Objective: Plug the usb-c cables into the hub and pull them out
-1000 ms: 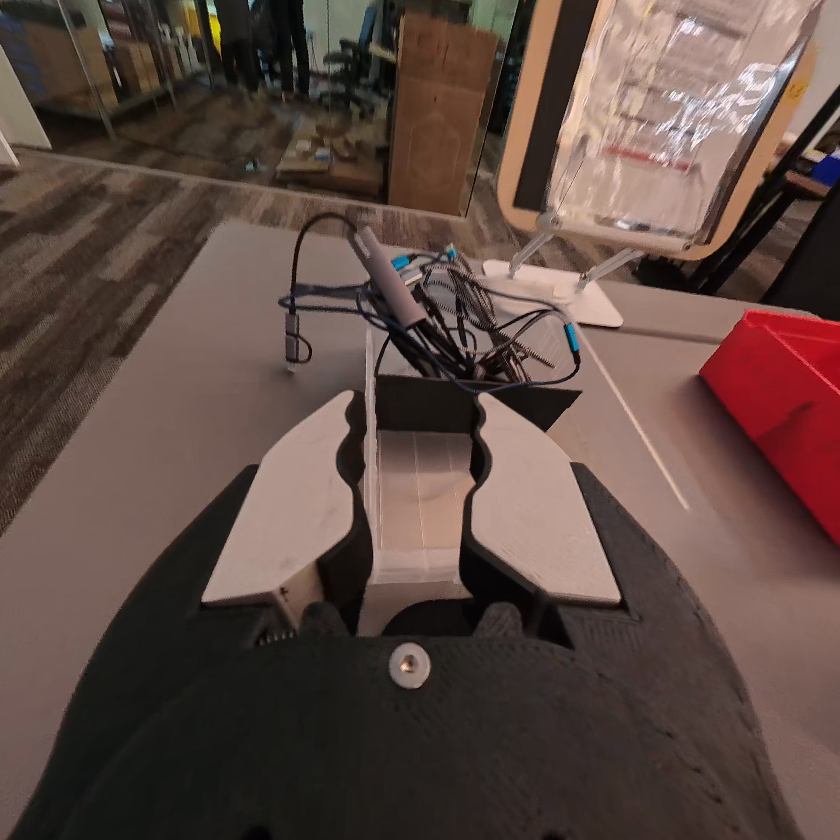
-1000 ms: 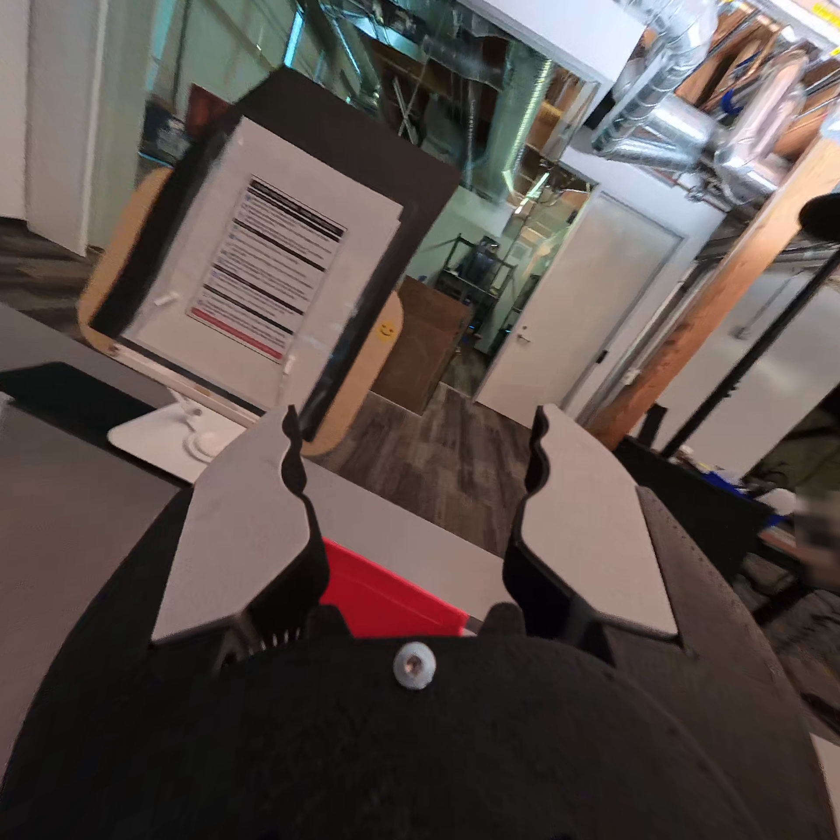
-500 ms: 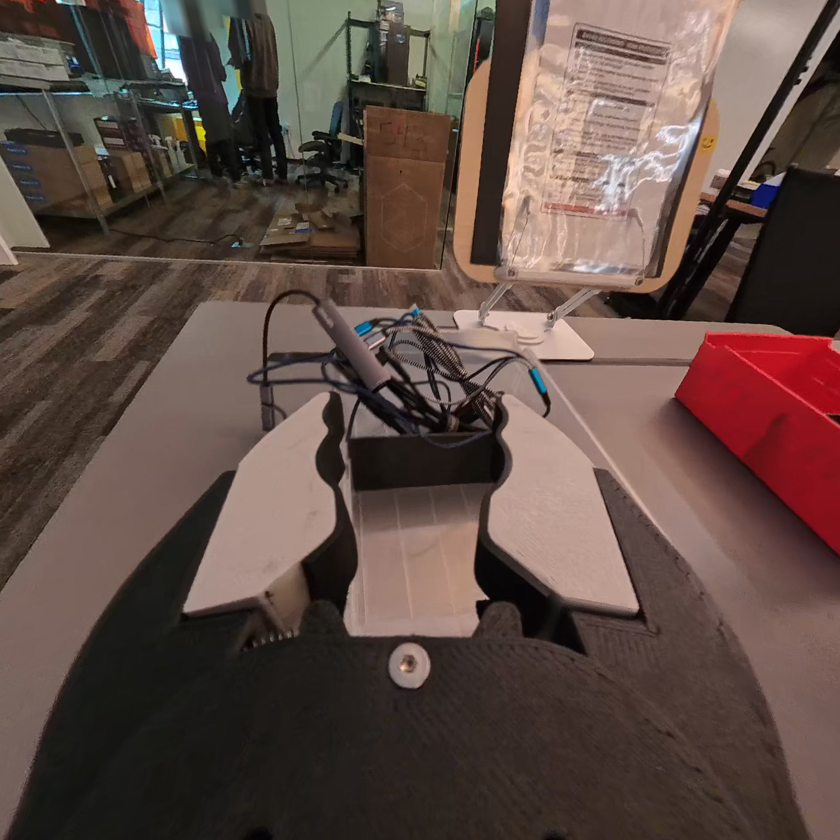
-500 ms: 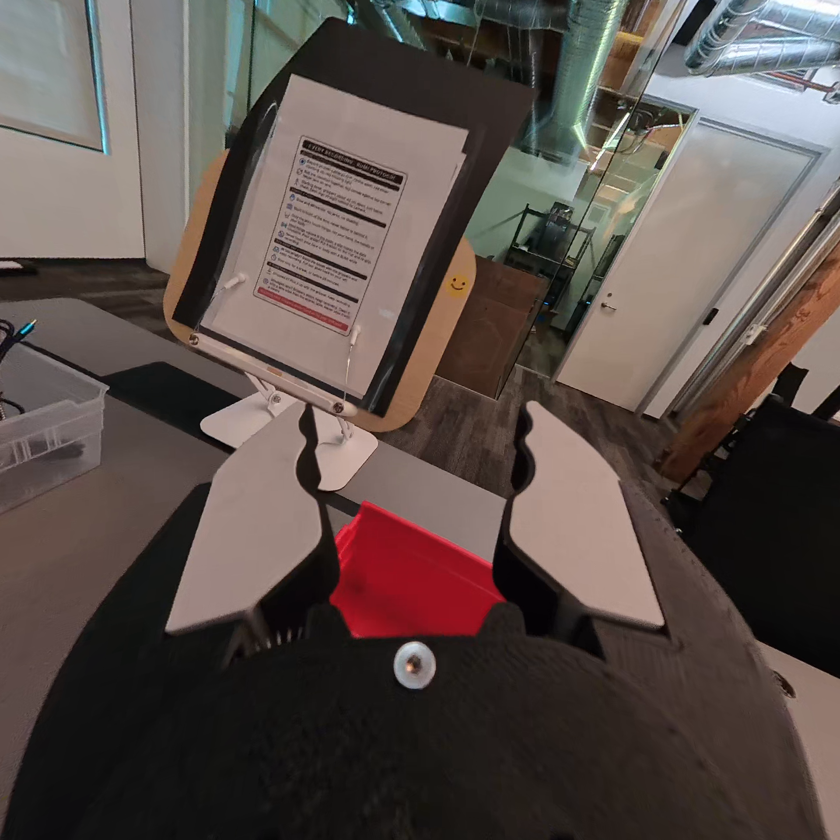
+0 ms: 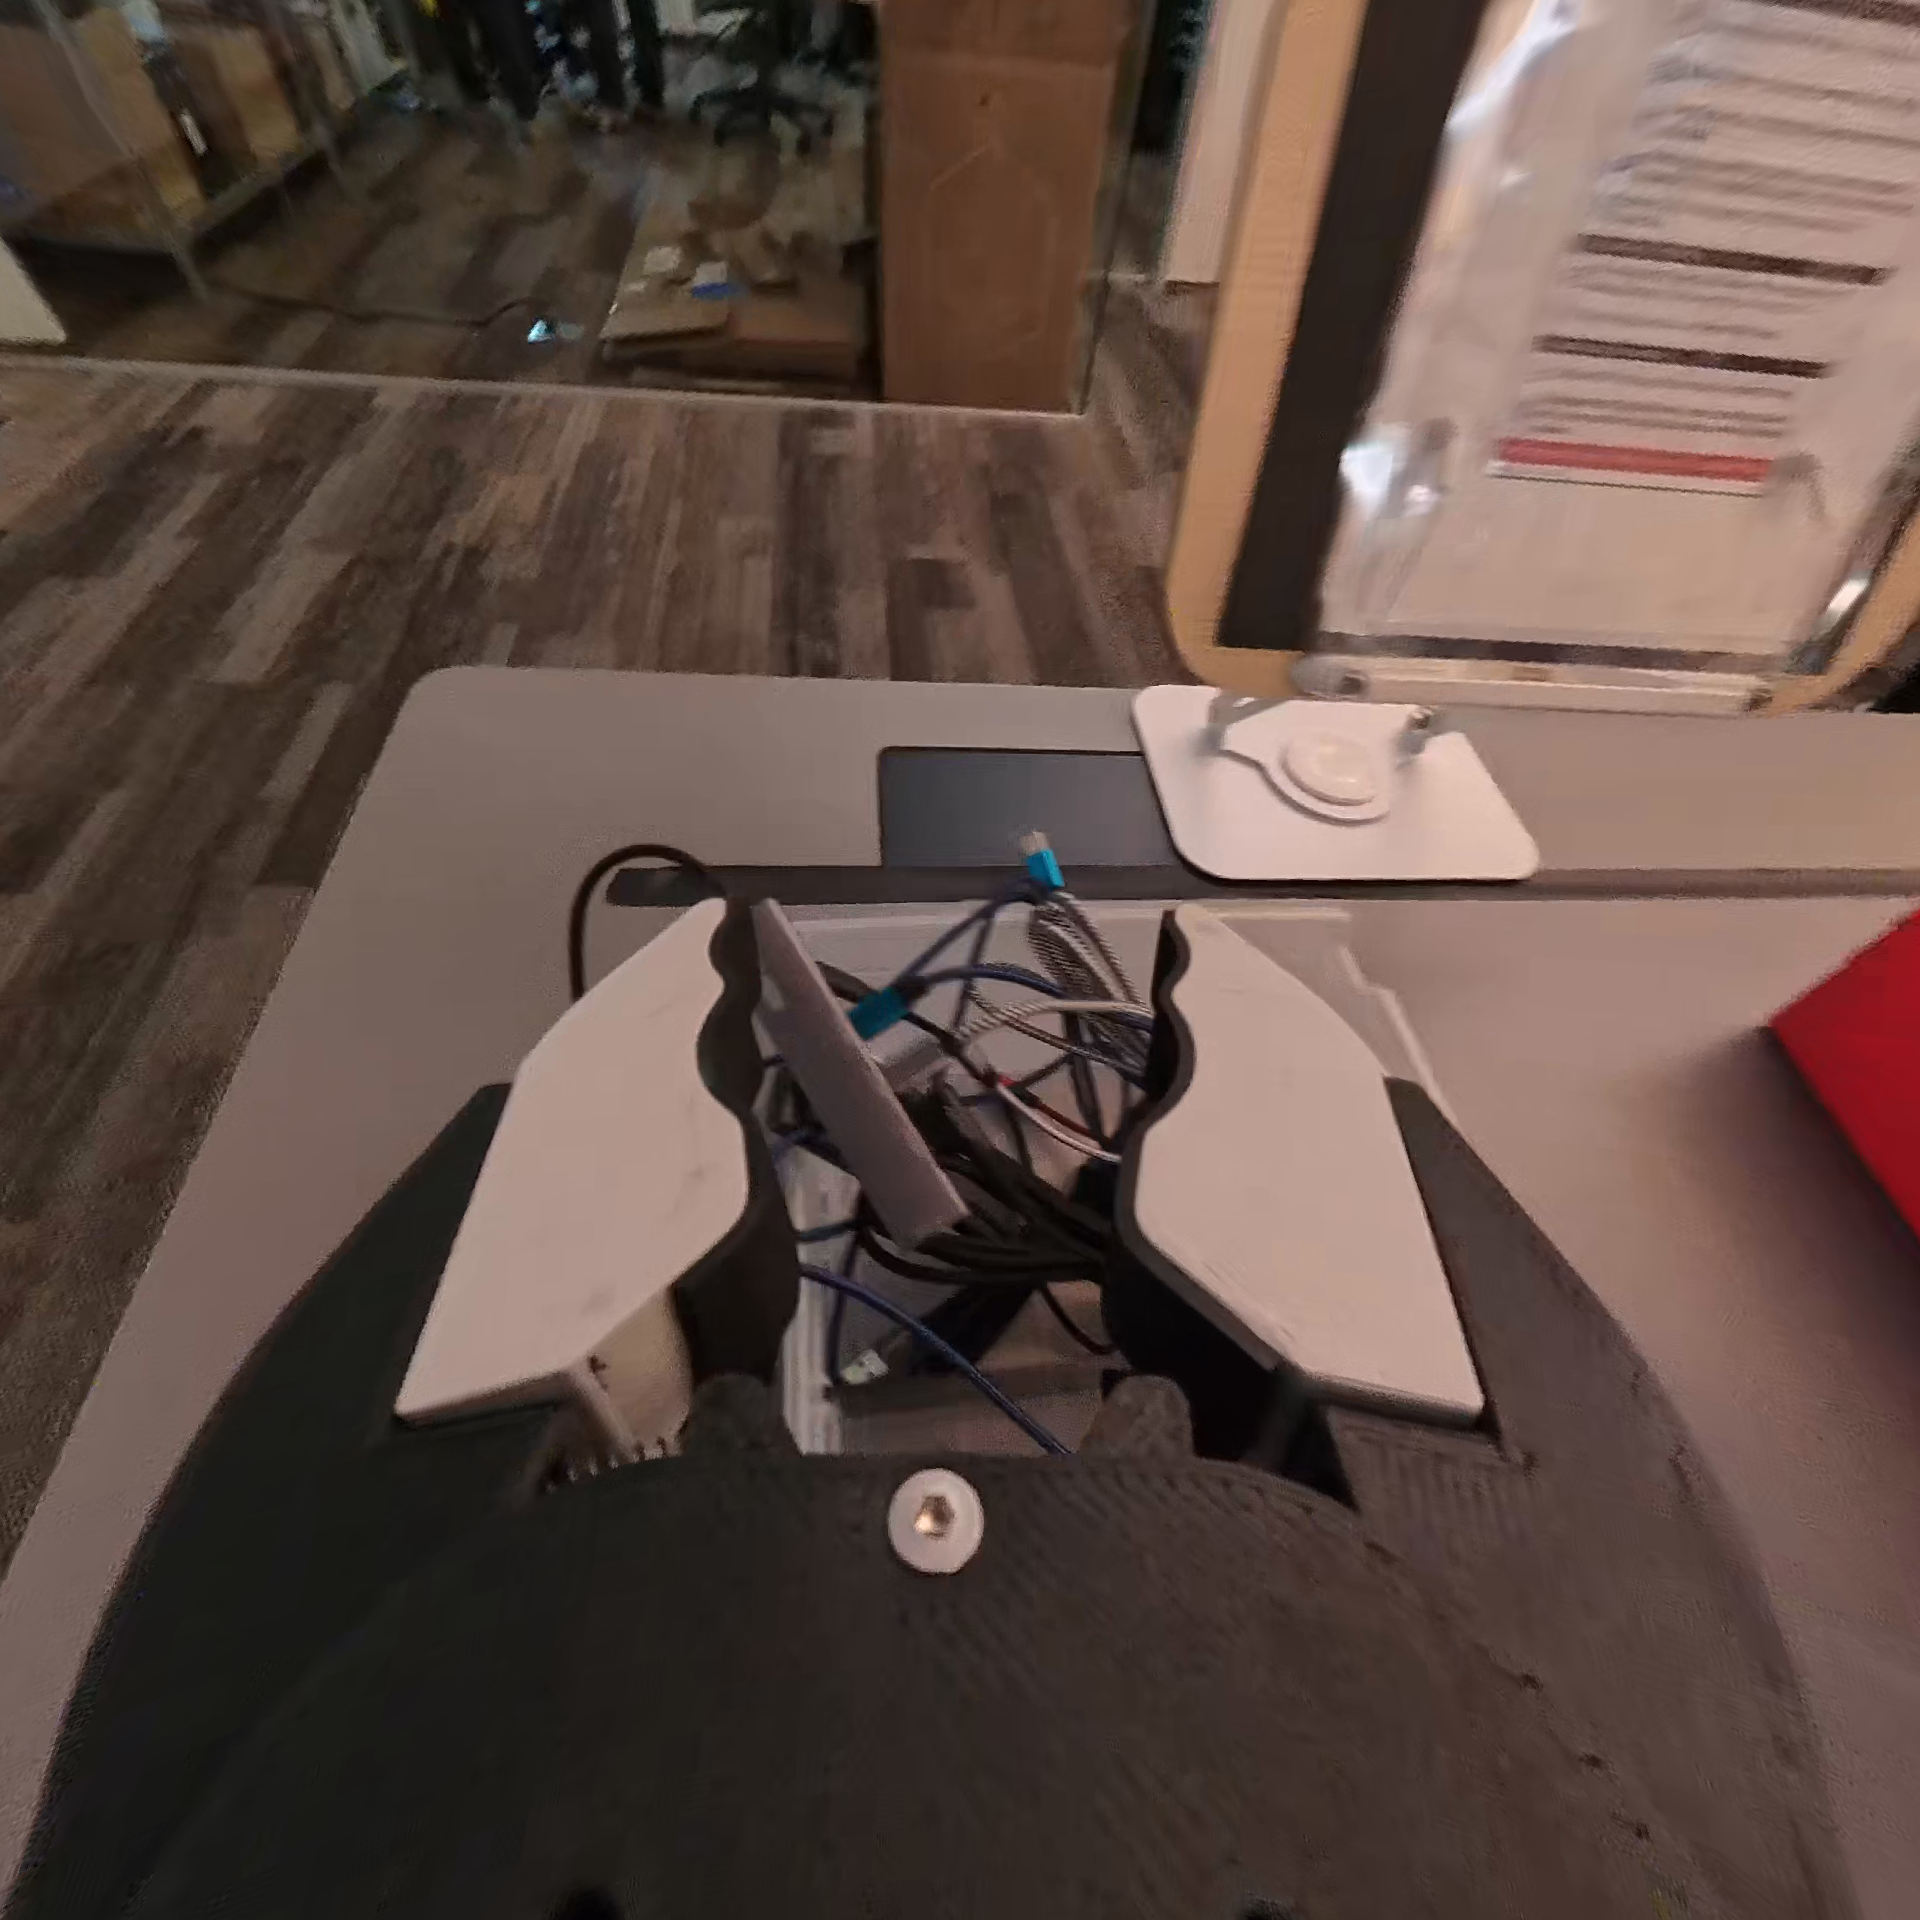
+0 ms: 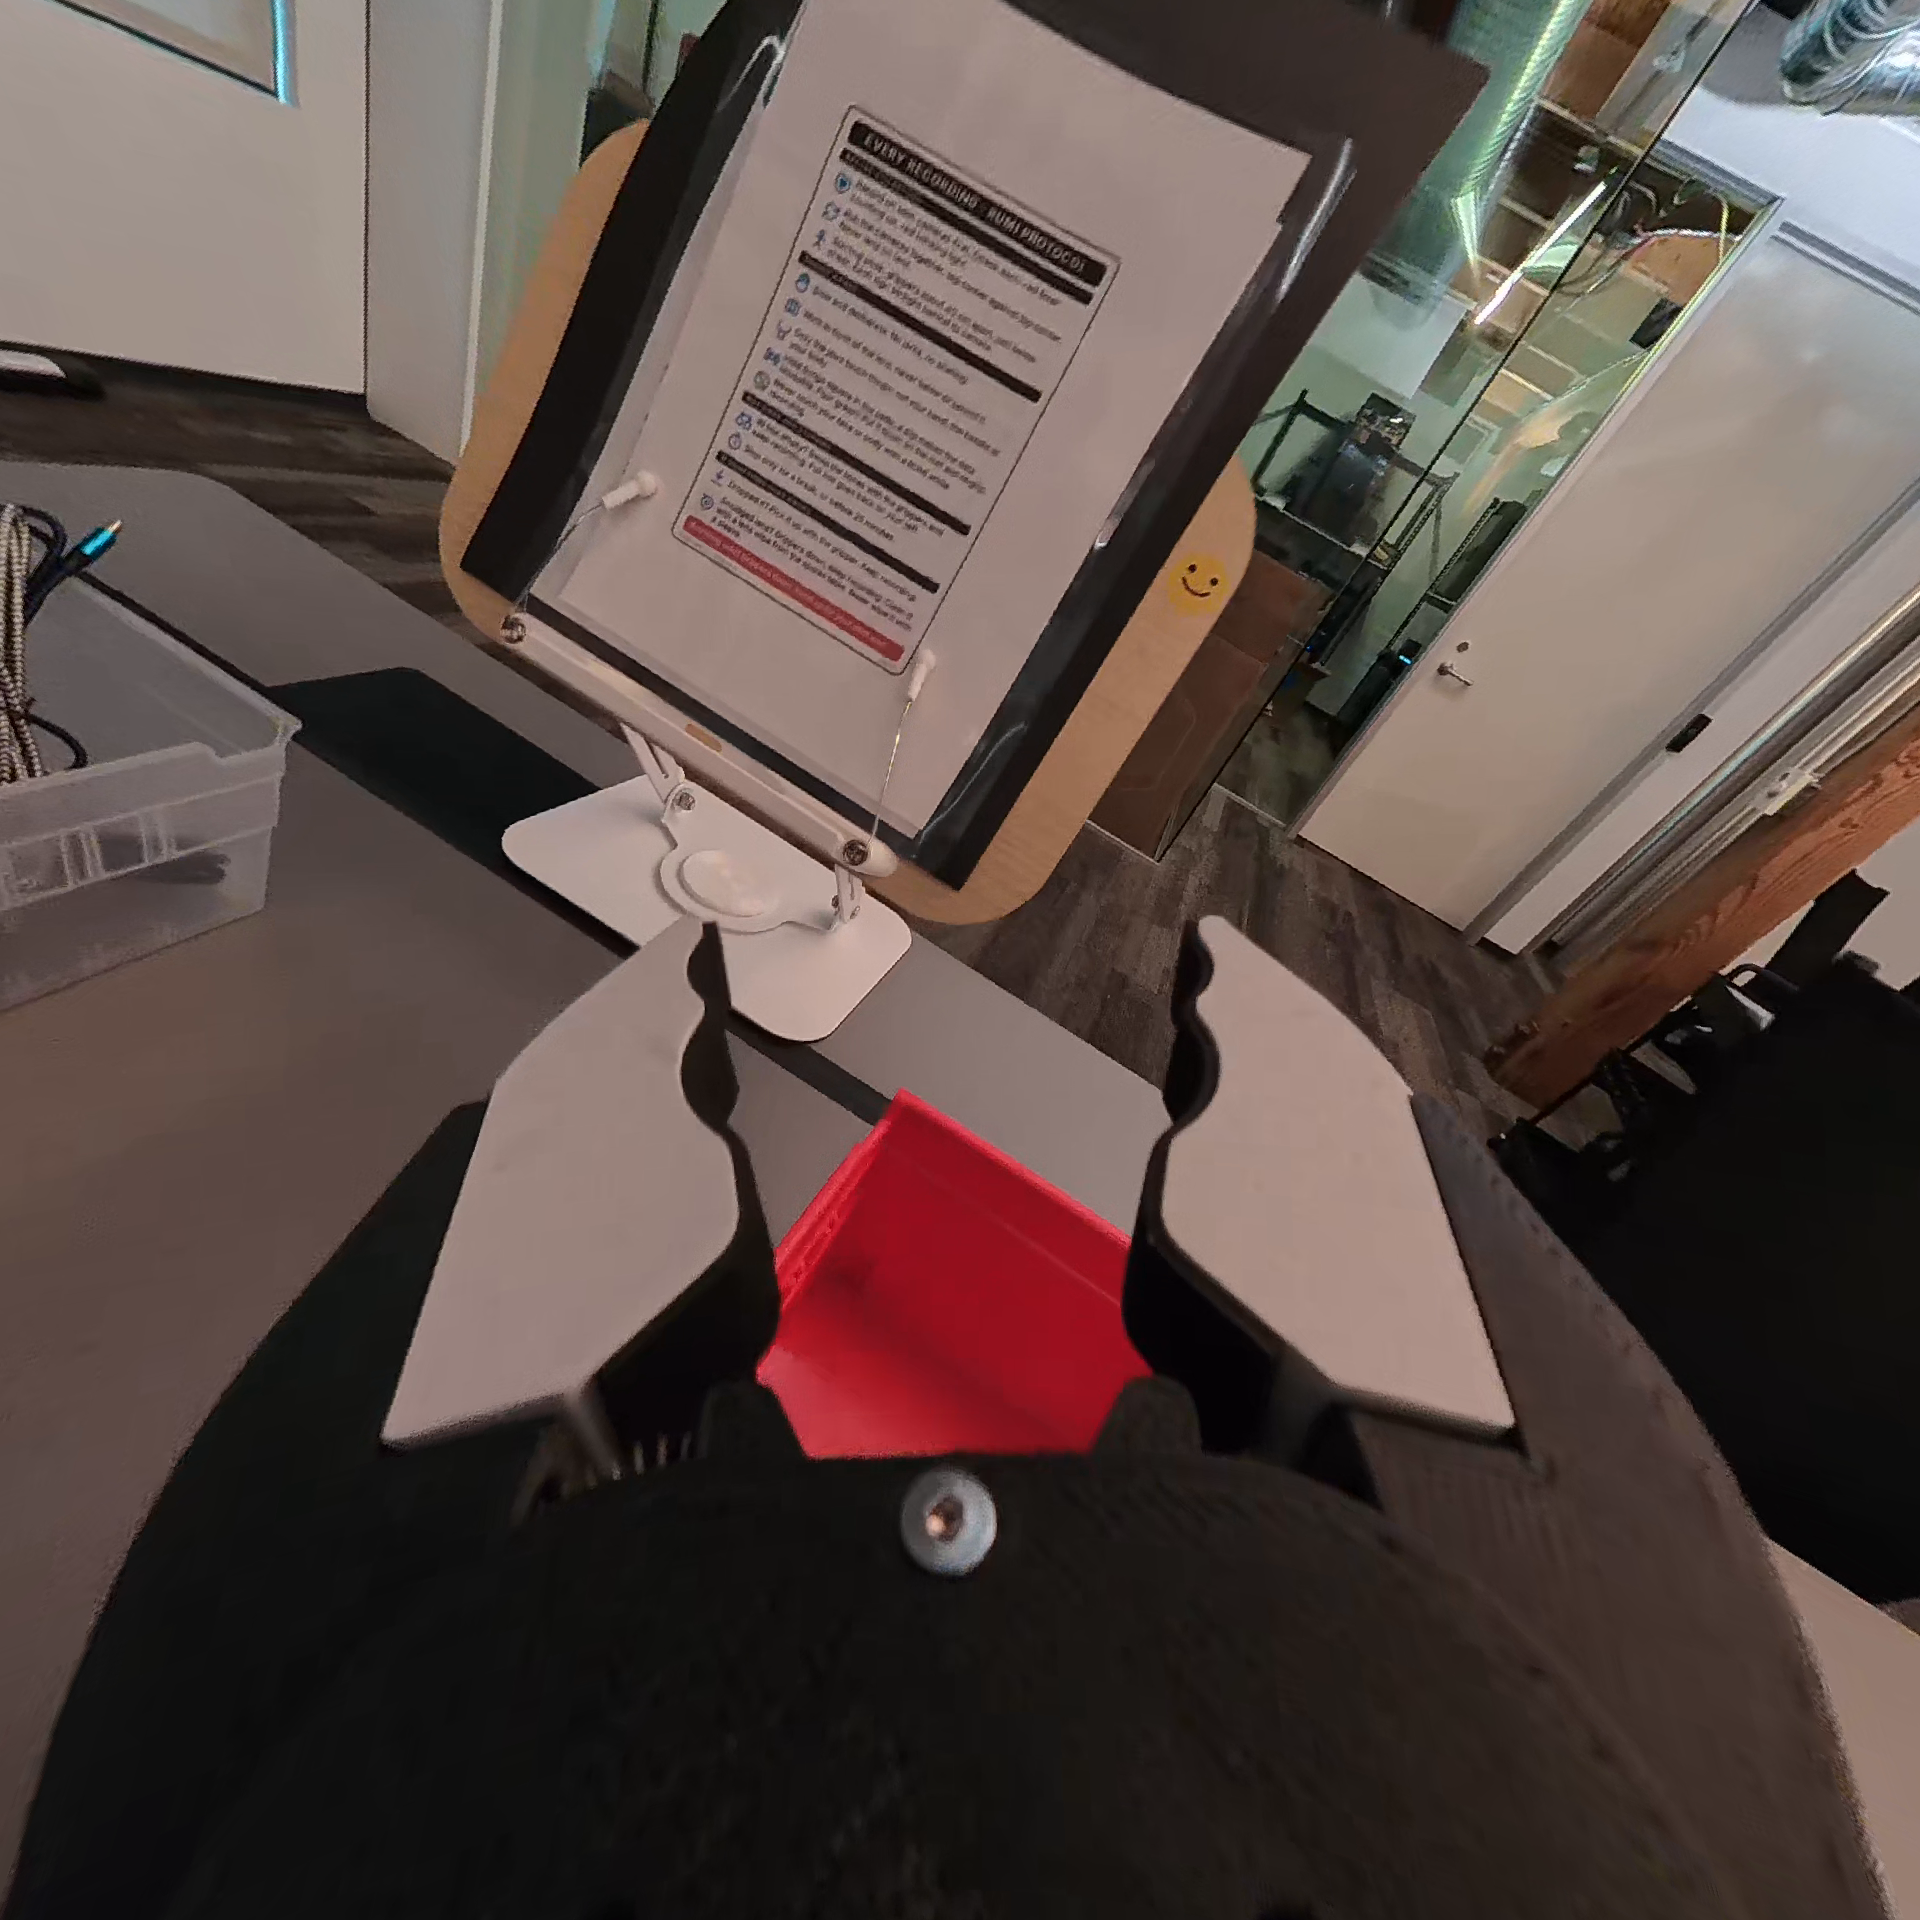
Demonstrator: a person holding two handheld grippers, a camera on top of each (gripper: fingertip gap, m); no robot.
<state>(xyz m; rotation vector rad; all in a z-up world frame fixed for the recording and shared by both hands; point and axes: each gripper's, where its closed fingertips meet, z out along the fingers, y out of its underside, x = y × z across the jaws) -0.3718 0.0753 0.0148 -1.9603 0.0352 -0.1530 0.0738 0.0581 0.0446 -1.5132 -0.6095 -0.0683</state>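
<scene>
I have the left gripper [image 5: 945, 997] hanging over the clear bin [image 5: 1371, 987] at the centre of the left wrist frame, its fingers [image 5: 613, 1153] spread wide with nothing between them, because the things I need are all heaped inside it. The grey hub [image 5: 847, 1091] leans tilted up against the bin's left side, close to my left finger, with the usb-c cables [image 5: 1049, 1029] tangled over and around it; one blue-tipped plug [image 5: 1039, 860] pokes up toward the top of the heap. I judge that the wide opening suits a reach for the hub's slim body, but the cables cross it so thickly that I cannot tell whether any is already seated in a port. The right gripper [image 6: 945, 1049] I hold well apart from that bin, over the red bin [image 6: 935, 1299] at the lower centre of the right wrist frame, fingers [image 6: 1320, 1184] likewise apart and empty. I read this as waiting: it has no cable to work until the hub is lifted free and steadied. In that same view the clear bin sits at the left edge on the grey surface [image 6: 260, 1091], and the document stand [image 6: 831, 416] fills the upper middle, its white base just beyond my fingertips. My worry is that pulling the hub will drag the whole knot of cables up with it.
</scene>
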